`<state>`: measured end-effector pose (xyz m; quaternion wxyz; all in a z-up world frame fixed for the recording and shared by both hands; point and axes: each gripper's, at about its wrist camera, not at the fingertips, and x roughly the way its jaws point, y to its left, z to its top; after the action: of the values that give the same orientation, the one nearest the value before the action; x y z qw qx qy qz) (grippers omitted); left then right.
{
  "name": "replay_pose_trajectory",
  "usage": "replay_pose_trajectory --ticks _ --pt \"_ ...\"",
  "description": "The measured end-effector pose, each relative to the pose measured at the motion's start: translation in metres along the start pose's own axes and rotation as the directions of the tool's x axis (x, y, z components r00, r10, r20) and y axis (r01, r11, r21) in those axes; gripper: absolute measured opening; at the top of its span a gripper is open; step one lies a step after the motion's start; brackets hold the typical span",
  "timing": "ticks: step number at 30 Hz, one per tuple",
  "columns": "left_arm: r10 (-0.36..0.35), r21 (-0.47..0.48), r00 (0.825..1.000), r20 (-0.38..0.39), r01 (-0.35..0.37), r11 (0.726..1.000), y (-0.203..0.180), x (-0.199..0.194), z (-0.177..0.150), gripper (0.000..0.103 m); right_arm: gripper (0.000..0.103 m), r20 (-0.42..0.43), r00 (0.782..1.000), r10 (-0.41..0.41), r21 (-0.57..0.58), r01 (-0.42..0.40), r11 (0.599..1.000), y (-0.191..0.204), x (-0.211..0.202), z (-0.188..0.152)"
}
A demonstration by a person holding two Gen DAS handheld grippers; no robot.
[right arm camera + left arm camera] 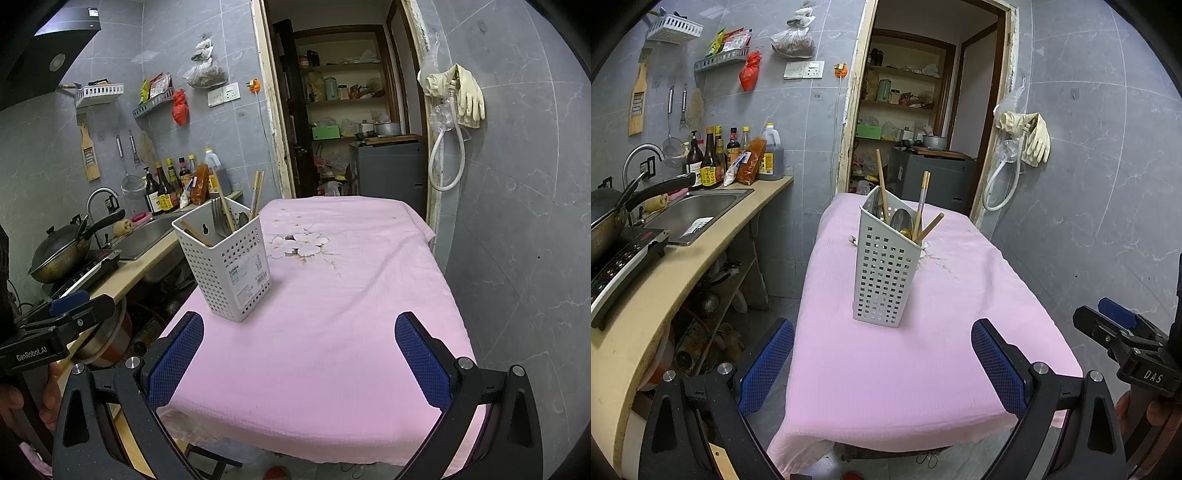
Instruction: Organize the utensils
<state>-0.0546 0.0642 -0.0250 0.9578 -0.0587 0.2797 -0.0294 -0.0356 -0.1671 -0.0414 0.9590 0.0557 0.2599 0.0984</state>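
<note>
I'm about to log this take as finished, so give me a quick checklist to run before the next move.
1. Left gripper open and empty: ok.
2. Right gripper open and empty: ok.
3. Utensil holder upright on the pink tablecloth: ok.
4. Chopsticks and spoon inside the holder: ok.
5. No loose utensils on the cloth: ok.
6. Floor beyond the table: cannot tell.
</note>
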Motion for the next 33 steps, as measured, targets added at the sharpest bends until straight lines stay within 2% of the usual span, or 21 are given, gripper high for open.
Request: replay_pose_trajectory --ticks 33 --pt "0.026 -0.027 1.000 -0.006 -0.026 0.999 -0.0003 0.0075 -0.0013 0.097 0.102 -0.007 1.000 0.004 -0.002 -0.004 1.000 0.0019 0.0031 0.0003"
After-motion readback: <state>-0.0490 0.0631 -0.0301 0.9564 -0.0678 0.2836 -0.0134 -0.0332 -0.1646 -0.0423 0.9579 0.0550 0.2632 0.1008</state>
